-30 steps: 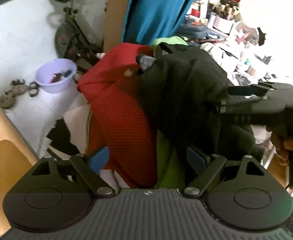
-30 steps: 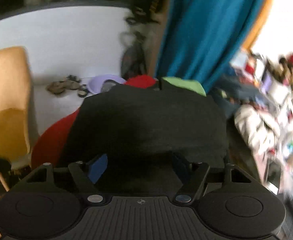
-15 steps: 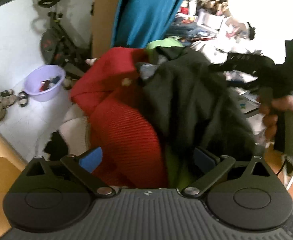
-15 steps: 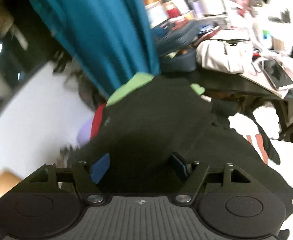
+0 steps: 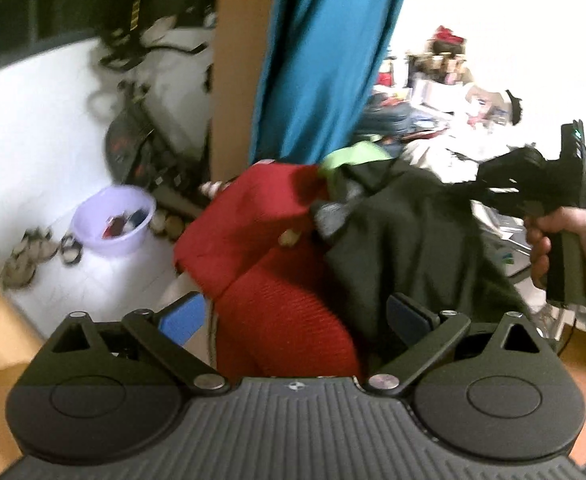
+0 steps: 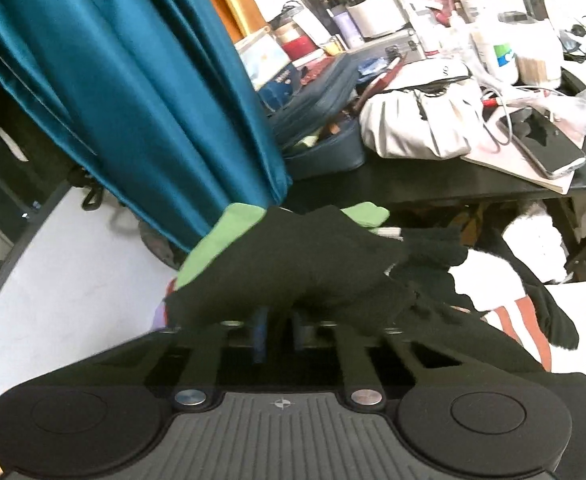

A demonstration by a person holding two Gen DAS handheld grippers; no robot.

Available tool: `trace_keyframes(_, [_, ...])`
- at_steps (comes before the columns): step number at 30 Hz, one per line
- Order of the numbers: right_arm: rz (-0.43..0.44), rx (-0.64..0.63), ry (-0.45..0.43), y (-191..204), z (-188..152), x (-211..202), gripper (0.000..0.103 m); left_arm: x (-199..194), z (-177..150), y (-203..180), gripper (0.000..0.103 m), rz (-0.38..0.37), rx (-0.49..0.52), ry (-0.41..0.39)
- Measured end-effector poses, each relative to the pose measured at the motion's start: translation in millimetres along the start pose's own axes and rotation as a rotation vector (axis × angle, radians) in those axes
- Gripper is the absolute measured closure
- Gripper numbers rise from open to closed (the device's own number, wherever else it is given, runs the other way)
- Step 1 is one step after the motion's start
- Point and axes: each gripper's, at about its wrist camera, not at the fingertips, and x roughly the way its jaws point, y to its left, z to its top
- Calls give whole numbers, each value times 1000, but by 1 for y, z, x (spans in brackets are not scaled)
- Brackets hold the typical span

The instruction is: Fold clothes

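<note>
A heap of clothes lies in front of both grippers. In the left wrist view a red knit garment (image 5: 277, 300) lies left of a black garment (image 5: 405, 240), with a green one (image 5: 353, 158) peeking out behind. My left gripper (image 5: 295, 312) stands wide open over the red knit and grips nothing. At the right, a hand holds my right gripper (image 5: 473, 190), its tips at the black garment's upper edge. The right wrist view shows my right gripper (image 6: 279, 324) shut, with the black garment (image 6: 293, 264) bunched over and between its pads and the green garment (image 6: 213, 248) just beyond.
A teal curtain (image 6: 133, 80) hangs behind the heap. Right of it stands a dark table (image 6: 453, 184) crowded with bags, bottles and a phone. A lilac basin (image 5: 113, 224) and sandals (image 5: 25, 256) sit on the white floor at left. A white red-striped garment (image 6: 505, 312) lies at right.
My right gripper rolled, swung toward the table side and closed on the black garment's edge. The left gripper opened a little wider and lifted slightly.
</note>
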Motion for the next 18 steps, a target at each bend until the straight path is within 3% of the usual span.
trace_keyframes(2, [77, -31, 12, 11, 2, -13, 100, 1, 3, -9, 3, -73, 5, -5])
trace_keyframes(9, [397, -143, 156, 77, -13, -59, 100, 27, 13, -47, 3, -173, 76, -36])
trace_keyframes(16, [538, -223, 241, 123, -37, -95, 100, 67, 25, -78, 4, -171, 116, -63])
trace_keyframes(18, [542, -215, 233, 122, -36, -103, 100, 73, 24, -81, 21, -188, 116, -56])
